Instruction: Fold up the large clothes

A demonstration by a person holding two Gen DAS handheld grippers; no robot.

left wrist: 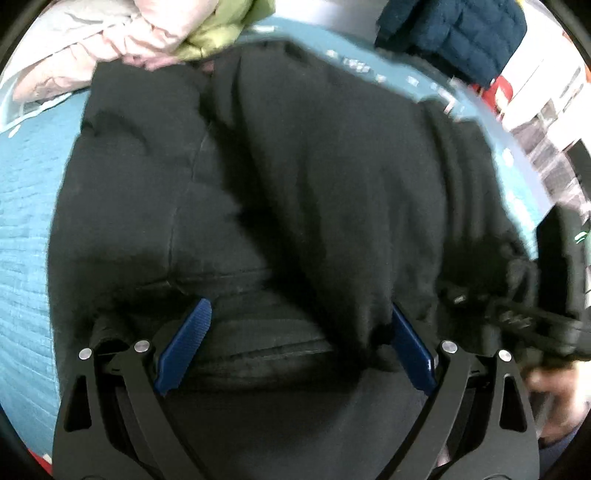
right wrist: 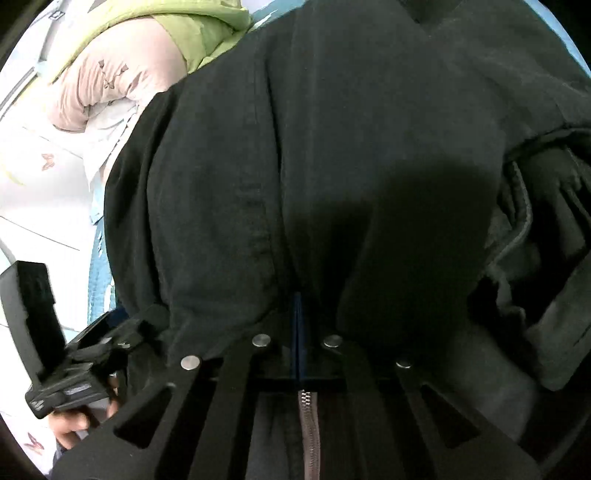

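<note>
Left gripper (left wrist: 295, 339): 2 ribbed blue pads spread wide over the ribbed hem of the black garment (left wrist: 295, 166), gripping nothing. Right gripper (right wrist: 298, 295): pads fully together at a fold of the garment, above its metal zipper (right wrist: 308, 428); pinched cloth cannot be confirmed. The garment, soft matte fabric, lies on the teal quilted bedspread (left wrist: 26, 221), long axis running away from the grippers. Beyond it: pink and green padded clothes (left wrist: 155, 33).

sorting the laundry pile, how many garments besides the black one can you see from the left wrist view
3: a pink garment at top left, a green garment beside it, and a navy quilted jacket at top right. The black garment may hide more.
</note>
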